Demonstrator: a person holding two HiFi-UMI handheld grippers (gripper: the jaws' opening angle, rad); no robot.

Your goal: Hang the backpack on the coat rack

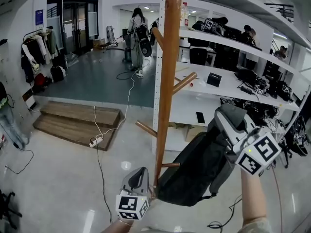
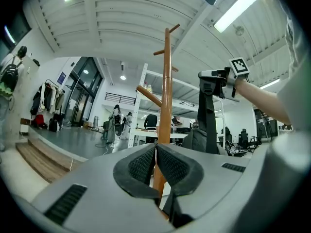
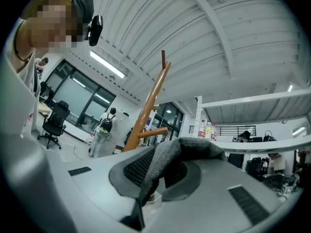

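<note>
Left tongs (image 2: 156, 152): low in the person's left hand, close against the foot of the wooden pole. The two padded jaws are pressed together at their tips, and nothing can be made out between them; only the pole shows through the thin slit lower down.
Right tongs (image 3: 163, 164): raised higher on the person's right, clamped on a grey strap (image 3: 187, 147) at the top of the bag. The padded fabric fills the gap and bulges out over the upper jaw.
Backpack (image 1: 192, 171): dark, hanging its full length from the right tongs, just right of the pole. Its lower corner sits by a short peg (image 1: 170, 165) near the left tongs. It is on no peg yet; whether it touches the pole cannot be told.
Coat rack (image 1: 169, 72): a brown wooden pole standing upright between the two tongs. One slanted peg (image 1: 184, 83) rises to the right above the bag, and another points down to the left.
Shelves (image 1: 233, 42): white, directly behind the rack, loaded with dark equipment, bags and bottles.
Floor (image 1: 63, 178): pale and glossy, crossed by a white cable (image 1: 125, 101) and a thin black one, with a low wooden step (image 1: 77, 123) to the left.
Far end: a person (image 1: 136, 33) stands on the darker floor beyond the step. Coats hang on a rail (image 1: 36, 50) by the left wall, near glass doors.
</note>
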